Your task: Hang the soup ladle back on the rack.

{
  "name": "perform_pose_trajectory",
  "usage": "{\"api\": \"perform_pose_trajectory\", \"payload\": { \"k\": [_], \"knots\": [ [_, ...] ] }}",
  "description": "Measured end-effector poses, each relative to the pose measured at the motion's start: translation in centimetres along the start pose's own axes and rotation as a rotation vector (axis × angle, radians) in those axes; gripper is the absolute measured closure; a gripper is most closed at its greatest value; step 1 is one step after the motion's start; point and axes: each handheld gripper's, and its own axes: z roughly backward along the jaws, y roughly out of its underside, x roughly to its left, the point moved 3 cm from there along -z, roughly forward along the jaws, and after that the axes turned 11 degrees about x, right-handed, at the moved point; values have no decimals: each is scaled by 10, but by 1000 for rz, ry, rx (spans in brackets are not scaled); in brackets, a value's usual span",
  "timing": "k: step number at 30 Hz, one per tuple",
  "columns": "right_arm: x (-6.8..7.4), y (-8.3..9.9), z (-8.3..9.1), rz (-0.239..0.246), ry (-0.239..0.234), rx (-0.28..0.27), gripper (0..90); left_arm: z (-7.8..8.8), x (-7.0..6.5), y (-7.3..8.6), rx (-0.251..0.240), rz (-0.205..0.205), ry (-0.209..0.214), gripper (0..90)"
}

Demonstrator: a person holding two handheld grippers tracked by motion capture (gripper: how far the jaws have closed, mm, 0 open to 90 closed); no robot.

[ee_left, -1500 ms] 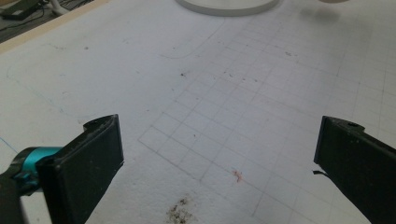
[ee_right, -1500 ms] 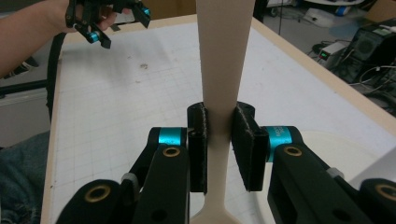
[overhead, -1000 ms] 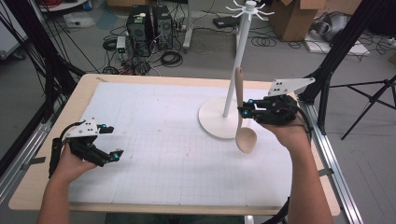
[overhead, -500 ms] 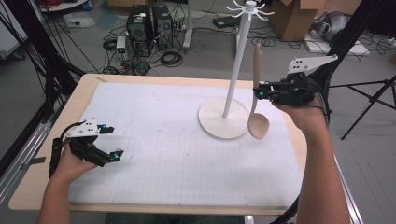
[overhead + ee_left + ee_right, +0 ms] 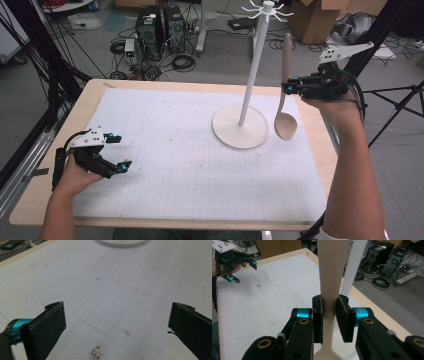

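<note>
The right gripper (image 5: 286, 89) clamps a pale wooden spoon (image 5: 285, 110) upright, at three o'clock of the white hook stand (image 5: 254, 75); the left gripper (image 5: 116, 152) rests spread, empty.

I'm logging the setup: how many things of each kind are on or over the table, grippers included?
Grippers: 2 (left, right)
Wooden spoon: 1
White hook stand: 1
Grid mat: 1
Total: 5

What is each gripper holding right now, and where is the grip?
The right gripper clamps a pale wooden spoon by the middle of its handle, bowl hanging down beside the white hook stand. The left gripper is open and holds nothing.
</note>
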Motion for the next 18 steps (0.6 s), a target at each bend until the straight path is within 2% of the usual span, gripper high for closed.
{"api": "perform_pose_trajectory", "payload": {
  "k": [9,18],
  "knots": [
    [-12,-7,9,-34,4,-4,768,0,-1,0,1,-1,1,17],
    [-16,-19,10,-29,16,17,768,0,0,0,1,0,0,17]
  ]
}}
